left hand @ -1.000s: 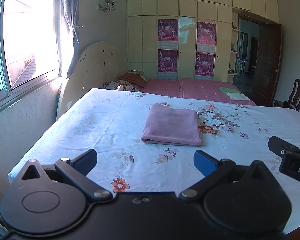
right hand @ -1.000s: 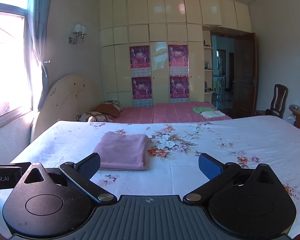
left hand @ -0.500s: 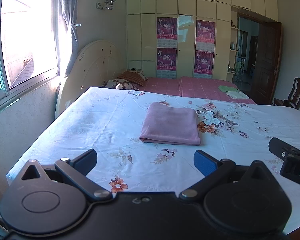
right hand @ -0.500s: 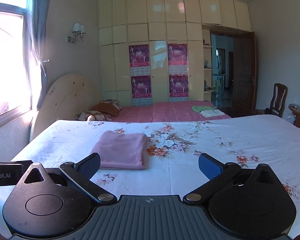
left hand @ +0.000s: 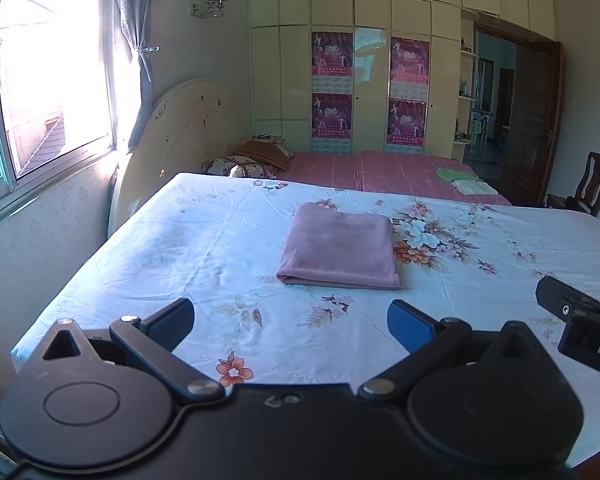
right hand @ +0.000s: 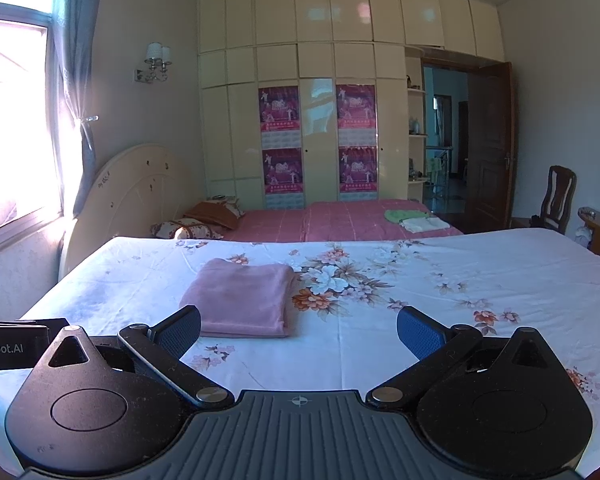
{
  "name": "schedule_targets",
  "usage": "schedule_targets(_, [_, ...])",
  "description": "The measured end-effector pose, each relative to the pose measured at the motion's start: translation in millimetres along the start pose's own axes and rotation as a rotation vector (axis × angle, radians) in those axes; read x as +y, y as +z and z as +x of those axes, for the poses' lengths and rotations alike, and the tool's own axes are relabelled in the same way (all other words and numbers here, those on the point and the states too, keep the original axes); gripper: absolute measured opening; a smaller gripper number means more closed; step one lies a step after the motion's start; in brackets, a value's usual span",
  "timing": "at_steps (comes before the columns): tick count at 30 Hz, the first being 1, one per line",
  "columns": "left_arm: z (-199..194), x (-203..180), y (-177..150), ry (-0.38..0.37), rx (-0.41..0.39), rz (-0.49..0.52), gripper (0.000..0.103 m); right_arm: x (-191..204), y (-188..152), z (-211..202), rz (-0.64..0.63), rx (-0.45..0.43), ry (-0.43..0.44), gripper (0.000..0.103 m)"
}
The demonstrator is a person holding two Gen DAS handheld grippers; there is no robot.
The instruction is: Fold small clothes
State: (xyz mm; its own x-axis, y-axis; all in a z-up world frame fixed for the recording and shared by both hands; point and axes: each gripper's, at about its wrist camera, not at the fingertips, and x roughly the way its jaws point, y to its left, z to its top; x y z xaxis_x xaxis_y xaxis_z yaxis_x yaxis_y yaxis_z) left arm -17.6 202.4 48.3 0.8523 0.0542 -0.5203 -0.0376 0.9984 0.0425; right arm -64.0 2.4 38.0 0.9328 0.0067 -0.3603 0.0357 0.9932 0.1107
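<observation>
A pink cloth (left hand: pixel 340 246) lies folded into a neat rectangle on the floral bedsheet (left hand: pixel 204 248); the right wrist view shows the same pink cloth (right hand: pixel 244 298) left of centre. My left gripper (left hand: pixel 291 320) hovers over the near part of the bed, open and holding nothing, well short of the cloth. My right gripper (right hand: pixel 299 330) is likewise open and empty, with the cloth just beyond its left finger. The right gripper's body (left hand: pixel 580 320) shows at the right edge of the left wrist view.
A second bed with a pink cover (left hand: pixel 380 168) stands behind, carrying pillows (left hand: pixel 260 152) and folded green and white clothes (left hand: pixel 464 182). A window (left hand: pixel 40 92) and wall lie left, a chair (left hand: pixel 592 184) and open door (left hand: pixel 536 124) right.
Both grippers have drifted back slightly and tilted up, so the cloth sits a little lower in view. The cloth has not moved and both grippers stay open.
</observation>
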Motion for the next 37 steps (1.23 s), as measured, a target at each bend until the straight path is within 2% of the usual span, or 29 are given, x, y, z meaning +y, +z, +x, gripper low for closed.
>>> schedule_targets(29, [28, -8, 4, -0.013, 0.034, 0.016, 0.103, -6, 0, 22, 0.008, 0.043, 0.0, 0.103])
schedule_targets(32, [35, -9, 3, -0.063, 0.001, 0.047, 0.1, -9, -2, 30, 0.011, 0.055, -0.003, 0.103])
schedule_targets(34, [43, -6, 1, -0.105, -0.029, 0.027, 0.098, -11, -5, 38, 0.018, 0.074, -0.007, 0.103])
schedule_targets(37, [72, -4, 2, -0.139, 0.024, -0.007, 0.101, -14, -12, 55, 0.021, 0.115, -0.021, 0.103])
